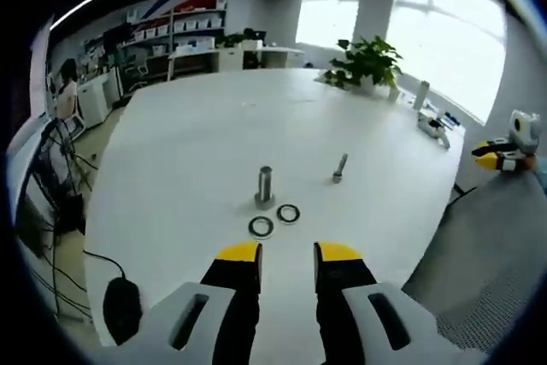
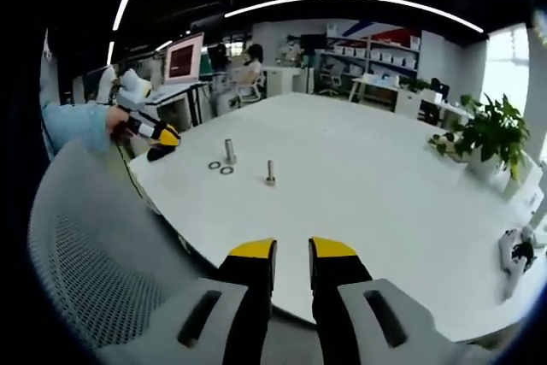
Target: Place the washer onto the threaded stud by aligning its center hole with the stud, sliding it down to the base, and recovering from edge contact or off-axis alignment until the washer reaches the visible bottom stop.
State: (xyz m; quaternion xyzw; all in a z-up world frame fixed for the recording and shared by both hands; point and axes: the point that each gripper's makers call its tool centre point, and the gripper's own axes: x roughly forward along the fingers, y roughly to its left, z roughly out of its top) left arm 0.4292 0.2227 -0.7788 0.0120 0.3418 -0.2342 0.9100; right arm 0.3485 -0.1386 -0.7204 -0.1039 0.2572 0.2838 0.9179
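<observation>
A short metal stud point(image 1: 265, 184) stands upright on the white table point(image 1: 188, 151). Two flat washers lie just in front of it, one point(image 1: 261, 227) nearer to me and one point(image 1: 288, 213) slightly to the right. A loose bolt point(image 1: 339, 168) stands to the stud's right. My left gripper point(image 1: 289, 254) is open and holds nothing, a short way in front of the washers. In the right gripper view the stud point(image 2: 230, 151), the washers point(image 2: 220, 167) and the bolt point(image 2: 270, 173) are far off. My right gripper point(image 2: 292, 250) is open and hovers off the table's near edge.
A grey mesh chair point(image 1: 487, 271) stands at the table's right side, also below the right gripper point(image 2: 94, 254). A potted plant point(image 1: 367, 61) and a white device point(image 1: 436, 126) sit at the far edge. Cables and a black object point(image 1: 122, 309) lie left.
</observation>
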